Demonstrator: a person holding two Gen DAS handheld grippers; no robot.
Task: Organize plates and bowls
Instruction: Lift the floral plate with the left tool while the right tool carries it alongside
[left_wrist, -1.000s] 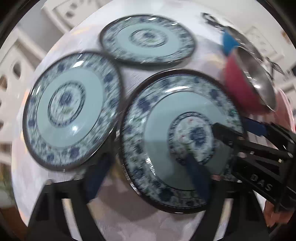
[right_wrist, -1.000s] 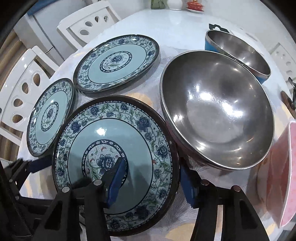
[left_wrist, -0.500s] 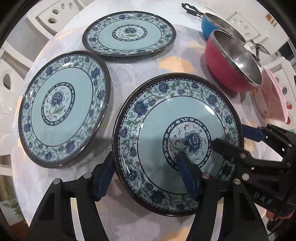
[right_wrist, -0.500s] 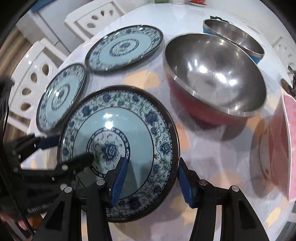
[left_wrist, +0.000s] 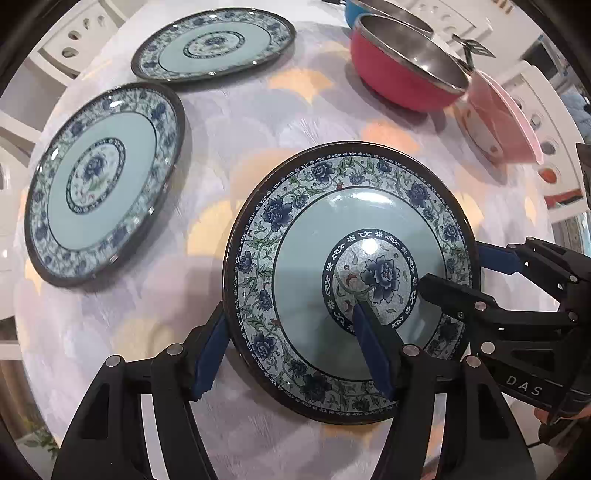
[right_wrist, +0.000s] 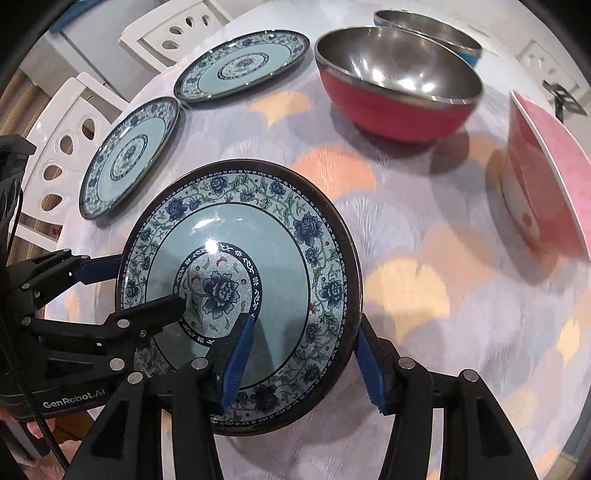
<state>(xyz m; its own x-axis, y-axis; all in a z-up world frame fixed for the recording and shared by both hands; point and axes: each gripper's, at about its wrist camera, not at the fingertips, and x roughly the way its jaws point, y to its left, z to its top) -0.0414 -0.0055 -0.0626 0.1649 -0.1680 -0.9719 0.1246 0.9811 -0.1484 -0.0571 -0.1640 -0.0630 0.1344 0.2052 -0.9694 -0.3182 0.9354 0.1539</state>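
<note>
A large blue floral plate (left_wrist: 332, 266) (right_wrist: 258, 258) is held above the table between both grippers. My left gripper (left_wrist: 291, 350) grips its left rim, one finger under and one on top. My right gripper (right_wrist: 306, 365) grips its right rim the same way. Each gripper also shows in the other's view: the right gripper (left_wrist: 491, 273) and the left gripper (right_wrist: 110, 280). Two matching plates lie on the table: one at the left (left_wrist: 99, 199) (right_wrist: 129, 155), one farther back (left_wrist: 214, 44) (right_wrist: 240, 62).
A red steel-lined bowl (left_wrist: 406, 70) (right_wrist: 399, 81) stands at the back right, a blue bowl (right_wrist: 428, 29) behind it. A pink bowl (left_wrist: 498, 122) (right_wrist: 543, 173) sits at the right. White chairs (right_wrist: 66, 147) ring the round table (right_wrist: 443, 295).
The held plate has risen and moved toward me, away from the other two plates and the red bowl. Both grippers keep their hold on its rim.
</note>
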